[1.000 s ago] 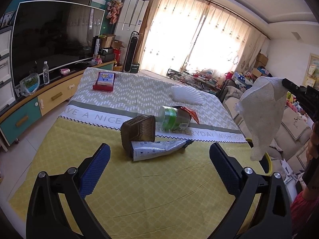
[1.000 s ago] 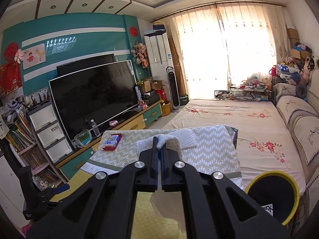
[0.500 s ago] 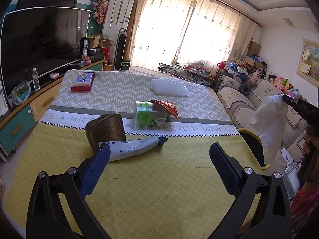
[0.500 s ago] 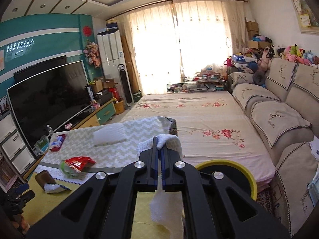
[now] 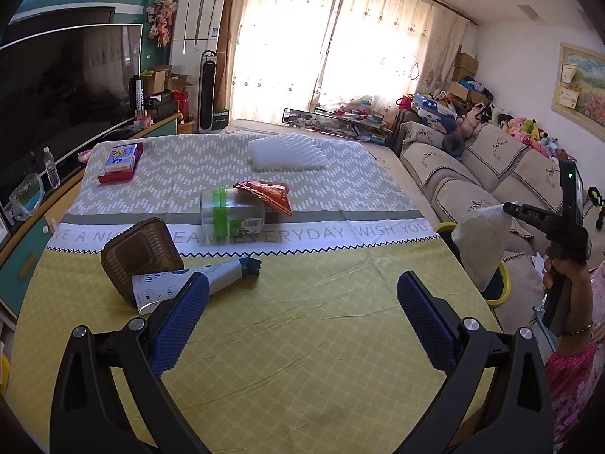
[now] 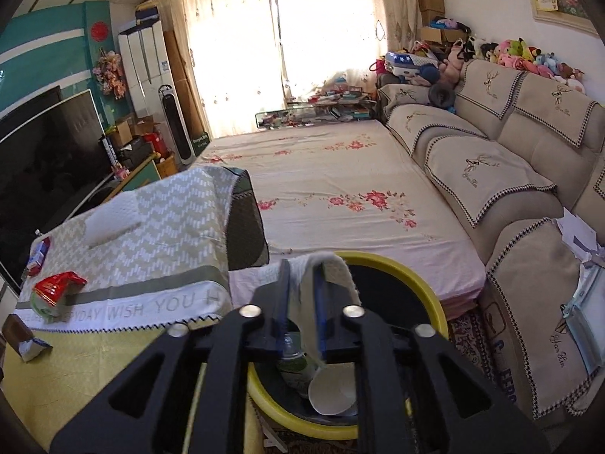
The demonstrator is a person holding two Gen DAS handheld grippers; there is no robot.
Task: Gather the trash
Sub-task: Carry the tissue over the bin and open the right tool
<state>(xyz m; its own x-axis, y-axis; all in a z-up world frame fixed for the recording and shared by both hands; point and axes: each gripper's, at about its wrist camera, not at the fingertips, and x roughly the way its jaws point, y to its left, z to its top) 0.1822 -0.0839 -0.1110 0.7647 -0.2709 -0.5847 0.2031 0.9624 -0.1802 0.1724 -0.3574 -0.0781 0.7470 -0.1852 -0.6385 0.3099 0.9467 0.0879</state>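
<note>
Holding a white tissue (image 6: 328, 265) over the yellow-rimmed bin (image 6: 435, 302) with my right tongs (image 6: 300, 302).

My right tongs have just been opening; a gap shows between the blue pads, and the tissue hangs between them, draped over the right finger, so I cannot tell whether it is pinched at all. Below it, inside the bin, lie a white paper cup (image 6: 332, 393) and a bottle (image 6: 297, 367). My left tongs (image 5: 302, 317) are spread wide and empty above the yellow tablecloth (image 5: 302, 340). Just past them lie a brown tray (image 5: 141, 253) and a crushed tube (image 5: 196, 280), touching. Further on are a plastic bottle with a green label (image 5: 230, 215) and a red wrapper (image 5: 266, 193), then white foam padding (image 5: 285, 153) and a small box (image 5: 119, 160) at the far end.
</note>
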